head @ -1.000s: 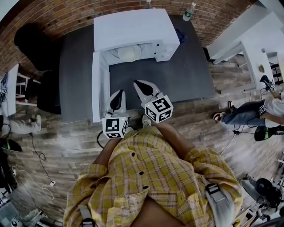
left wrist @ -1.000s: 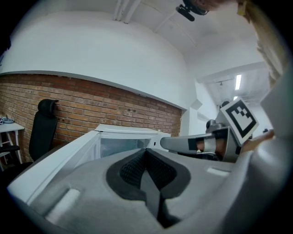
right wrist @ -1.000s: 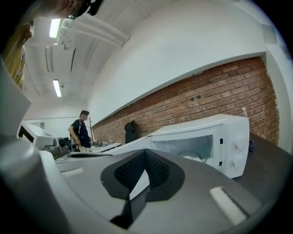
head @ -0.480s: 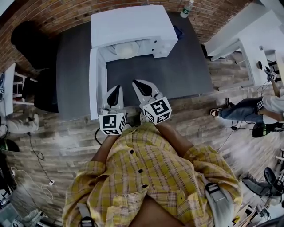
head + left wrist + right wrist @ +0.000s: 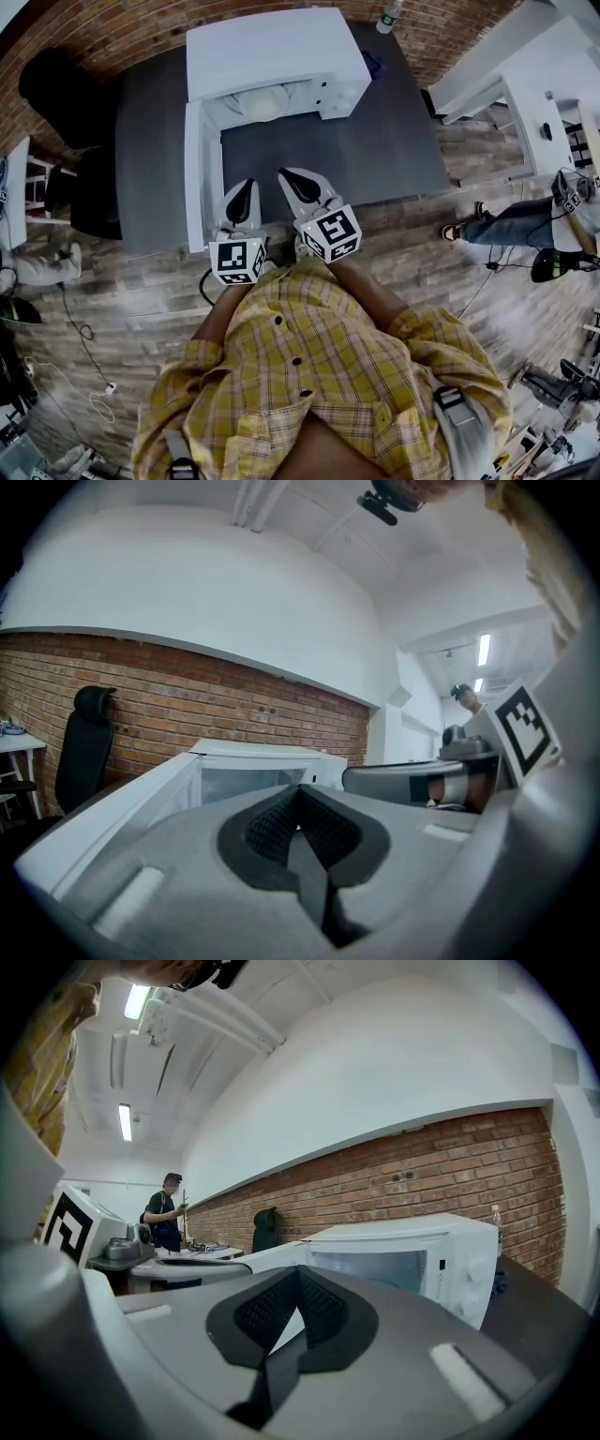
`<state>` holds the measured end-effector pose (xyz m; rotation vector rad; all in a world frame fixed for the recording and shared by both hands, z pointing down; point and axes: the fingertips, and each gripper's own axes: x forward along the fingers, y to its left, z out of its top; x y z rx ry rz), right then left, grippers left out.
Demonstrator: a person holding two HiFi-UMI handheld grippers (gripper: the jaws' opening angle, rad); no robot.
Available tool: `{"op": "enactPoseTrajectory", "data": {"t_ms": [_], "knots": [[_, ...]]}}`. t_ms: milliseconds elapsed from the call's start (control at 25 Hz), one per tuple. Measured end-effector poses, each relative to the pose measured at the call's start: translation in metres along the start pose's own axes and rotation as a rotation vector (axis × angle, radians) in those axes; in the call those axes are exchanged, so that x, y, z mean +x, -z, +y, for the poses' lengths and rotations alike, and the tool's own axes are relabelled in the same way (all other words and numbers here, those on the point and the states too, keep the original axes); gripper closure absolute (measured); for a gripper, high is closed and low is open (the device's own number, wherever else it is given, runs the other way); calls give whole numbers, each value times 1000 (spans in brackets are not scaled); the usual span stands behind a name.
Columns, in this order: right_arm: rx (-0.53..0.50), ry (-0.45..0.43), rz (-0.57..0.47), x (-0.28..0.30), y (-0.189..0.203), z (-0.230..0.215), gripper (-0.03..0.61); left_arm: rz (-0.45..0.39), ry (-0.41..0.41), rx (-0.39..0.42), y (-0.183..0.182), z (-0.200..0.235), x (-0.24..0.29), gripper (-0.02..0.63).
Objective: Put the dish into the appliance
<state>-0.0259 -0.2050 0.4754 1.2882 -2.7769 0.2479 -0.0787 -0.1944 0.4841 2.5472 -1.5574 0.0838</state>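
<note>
A white microwave (image 5: 277,47) stands at the far end of a dark table (image 5: 375,159), against a brick wall (image 5: 141,28). Its door (image 5: 194,178) is swung wide open on the left and reaches toward the table's near edge. The dish (image 5: 265,101), pale and round, lies inside the open cavity, well apart from both grippers.

The left gripper (image 5: 245,192) and the right gripper (image 5: 298,183) hang side by side over the near edge of the table, just right of the door, pointing toward the microwave. In the left gripper view its fingers (image 5: 272,822) are pressed together with nothing between them. The open door and cavity show beyond them, and the right gripper lies close on the right. In the right gripper view its fingers (image 5: 323,1307) are likewise together and empty, with the microwave's front and knobs ahead to the right.

A bottle (image 5: 386,16) stands at the far right corner of the table, beside the microwave. A black chair (image 5: 56,84) sits left of the table, on the wood floor (image 5: 112,300).
</note>
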Motion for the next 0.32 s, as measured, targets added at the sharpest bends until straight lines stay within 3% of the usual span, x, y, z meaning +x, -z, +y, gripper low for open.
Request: {"op": "enactPoseTrajectory", "data": {"t_ms": [320], "knots": [[-9,6,3,-3,3,-3,575,-7,3,9,0,-5,3,615]]}}
